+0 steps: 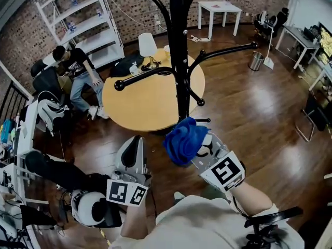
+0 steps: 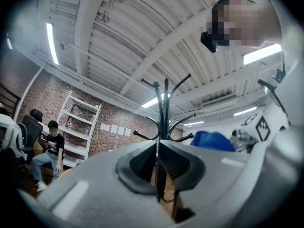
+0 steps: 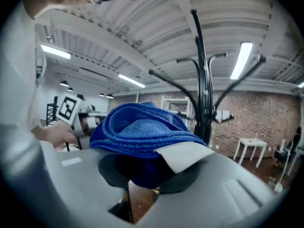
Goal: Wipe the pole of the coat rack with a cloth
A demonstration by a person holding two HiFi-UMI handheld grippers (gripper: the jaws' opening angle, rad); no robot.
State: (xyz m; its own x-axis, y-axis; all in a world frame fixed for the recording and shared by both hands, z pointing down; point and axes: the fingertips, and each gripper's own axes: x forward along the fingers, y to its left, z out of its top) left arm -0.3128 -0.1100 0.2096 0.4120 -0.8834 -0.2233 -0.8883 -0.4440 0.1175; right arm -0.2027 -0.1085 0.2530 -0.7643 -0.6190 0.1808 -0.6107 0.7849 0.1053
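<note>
The black coat rack pole (image 1: 177,51) rises through the middle of the head view, with curved hooks branching off it. My right gripper (image 1: 193,145) is shut on a bunched blue cloth (image 1: 184,140), held just in front of the pole's lower part, not clearly touching it. In the right gripper view the cloth (image 3: 142,129) fills the jaws and the pole (image 3: 203,94) stands beyond on the right. My left gripper (image 1: 133,152) hangs lower left, jaws closed together with nothing in them; its view shows the pole (image 2: 164,127) straight ahead.
A round yellow table (image 1: 140,95) stands behind the pole with a white lamp (image 1: 147,45) and dark items on it. A seated person (image 1: 78,71) is at the left by white shelves (image 1: 83,19). A small white table (image 1: 220,10) stands far back.
</note>
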